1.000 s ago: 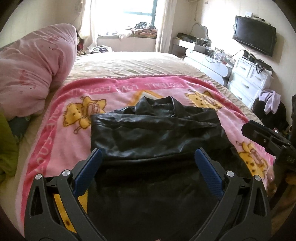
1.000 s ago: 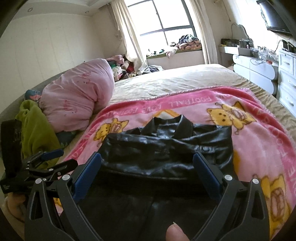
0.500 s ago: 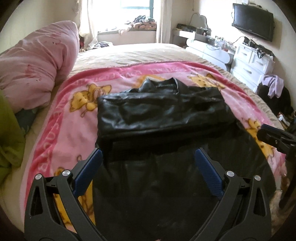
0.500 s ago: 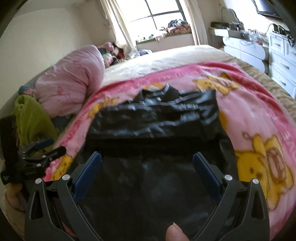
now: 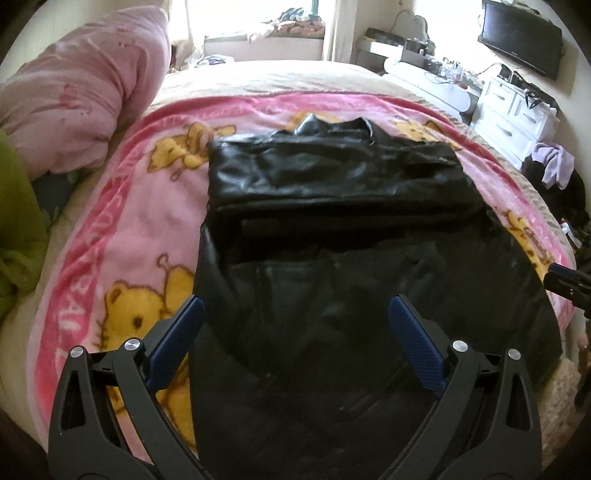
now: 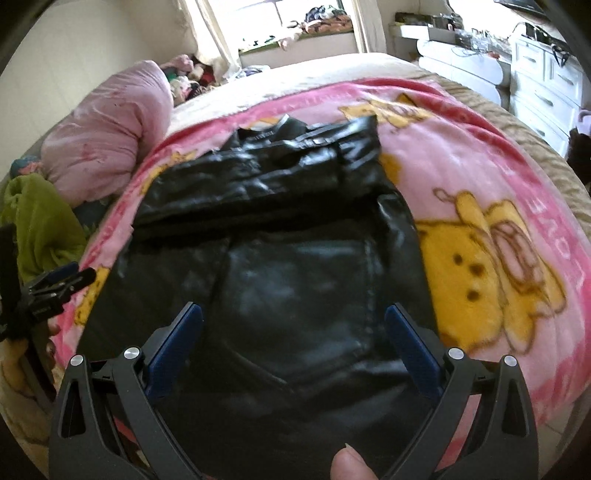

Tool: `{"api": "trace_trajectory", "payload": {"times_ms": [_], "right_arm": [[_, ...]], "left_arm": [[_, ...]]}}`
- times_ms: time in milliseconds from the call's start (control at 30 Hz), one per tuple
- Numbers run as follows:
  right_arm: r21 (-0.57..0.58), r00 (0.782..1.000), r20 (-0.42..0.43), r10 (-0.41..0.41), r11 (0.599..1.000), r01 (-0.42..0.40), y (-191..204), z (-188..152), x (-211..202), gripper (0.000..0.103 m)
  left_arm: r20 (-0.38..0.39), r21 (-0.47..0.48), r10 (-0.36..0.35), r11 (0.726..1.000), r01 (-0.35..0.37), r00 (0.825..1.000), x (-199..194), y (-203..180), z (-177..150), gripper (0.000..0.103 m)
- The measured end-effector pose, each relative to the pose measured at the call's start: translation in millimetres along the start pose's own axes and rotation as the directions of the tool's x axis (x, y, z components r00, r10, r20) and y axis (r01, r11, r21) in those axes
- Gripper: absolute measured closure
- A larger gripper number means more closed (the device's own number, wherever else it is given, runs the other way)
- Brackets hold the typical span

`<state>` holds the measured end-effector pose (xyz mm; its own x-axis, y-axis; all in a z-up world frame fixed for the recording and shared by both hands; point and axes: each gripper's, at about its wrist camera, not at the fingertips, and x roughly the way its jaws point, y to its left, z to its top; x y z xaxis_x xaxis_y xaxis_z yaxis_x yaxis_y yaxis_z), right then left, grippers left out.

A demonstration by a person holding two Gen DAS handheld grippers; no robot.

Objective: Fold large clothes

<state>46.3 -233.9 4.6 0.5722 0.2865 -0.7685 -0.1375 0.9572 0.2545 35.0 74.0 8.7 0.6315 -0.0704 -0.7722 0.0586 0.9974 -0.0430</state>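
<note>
A black leather jacket [image 5: 332, 177] lies on the pink bear-print blanket [image 5: 147, 206], collar at the far end, its sleeves folded across the upper body as a thick band. The lower body [image 5: 351, 332] spreads flat toward me. My left gripper [image 5: 295, 314] hovers open over the jacket's lower left part, nothing between its blue pads. In the right wrist view the same jacket [image 6: 295, 258] fills the middle, and my right gripper [image 6: 293, 321] hangs open above its lower panel. A fingertip [image 6: 351, 465] shows at the bottom edge. Each gripper appears at the edge of the other's view.
A rolled pink quilt [image 5: 74, 85] and green cloth [image 6: 40, 221] lie on the bed's left side. White drawers [image 5: 517, 110], a wall television [image 5: 521, 37] and a pile of clothes [image 5: 554, 170] stand to the right. The window sill [image 6: 314, 33] holds clutter.
Both grippers have risen and tilted downward over the jacket, so more of its lower body shows. The jacket itself has not moved. Both stay open.
</note>
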Motion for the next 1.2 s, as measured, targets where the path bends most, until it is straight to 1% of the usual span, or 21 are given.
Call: {"api": "trace_trajectory", "payload": {"times_ms": [167,367,567,667,767,900,967,1033,1067,1133,1200], "right_arm": [[0.005,0.997,-0.053,-0.052,0.999,0.052,-15.2,-16.2,3.0,0.004],[-0.024,0.986,-0.118,-0.116,0.993,0.114,-26.0,-34.2,9.5,0.004],[-0.05,0.979,-0.138,-0.153,0.988,0.148,-32.2,-42.0,6.9,0.004],[-0.064,0.972,-0.151,-0.18,0.983,0.172,-34.6,-44.8,7.8,0.004],[-0.08,0.968,-0.169,-0.183,0.982,0.172,-35.2,-48.2,10.7,0.004],[-0.097,0.965,-0.187,-0.182,0.981,0.167,-34.4,-50.7,13.3,0.005],[-0.12,0.964,-0.2,-0.177,0.98,0.155,-30.7,-52.5,14.8,0.005],[-0.144,0.964,-0.217,-0.156,0.981,0.126,-26.6,-55.7,16.6,0.007],[-0.149,0.964,-0.226,-0.141,0.983,0.109,-25.5,-57.3,17.2,0.014],[-0.153,0.964,-0.227,-0.137,0.983,0.104,-24.4,-59.7,16.3,0.016],[-0.161,0.966,-0.227,-0.125,0.983,0.089,-22.7,-61.9,14.2,0.022]], "left_arm": [[-0.036,-0.025,0.009,1.0,-0.01,0.999,7.2,13.5,-14.4,0.009],[-0.073,-0.064,0.01,0.998,-0.015,0.997,12.2,28.8,-27.5,0.009],[-0.12,-0.105,0.003,0.994,-0.015,0.993,19.6,45.6,-45.0,0.009],[-0.139,-0.137,-0.024,0.991,0.005,0.99,21.6,51.4,-53.9,0.009],[-0.167,-0.167,-0.067,0.985,0.039,0.984,25.3,54.6,-64.3,0.009],[-0.189,-0.185,-0.085,0.982,0.049,0.978,29.0,59.8,-73.9,0.009],[-0.193,-0.208,-0.112,0.976,0.071,0.975,28.2,62.3,-79.5,0.009],[-0.191,-0.213,-0.119,0.974,0.077,0.974,26.4,62.9,-83.1,0.009],[-0.19,-0.218,-0.126,0.972,0.083,0.974,25.3,63.2,-85.3,0.009],[-0.184,-0.228,-0.143,0.969,0.099,0.972,22.7,63.0,-90.0,0.009],[-0.178,-0.23,-0.154,0.967,0.111,0.972,19.7,61.6,-93.4,0.009]]}}
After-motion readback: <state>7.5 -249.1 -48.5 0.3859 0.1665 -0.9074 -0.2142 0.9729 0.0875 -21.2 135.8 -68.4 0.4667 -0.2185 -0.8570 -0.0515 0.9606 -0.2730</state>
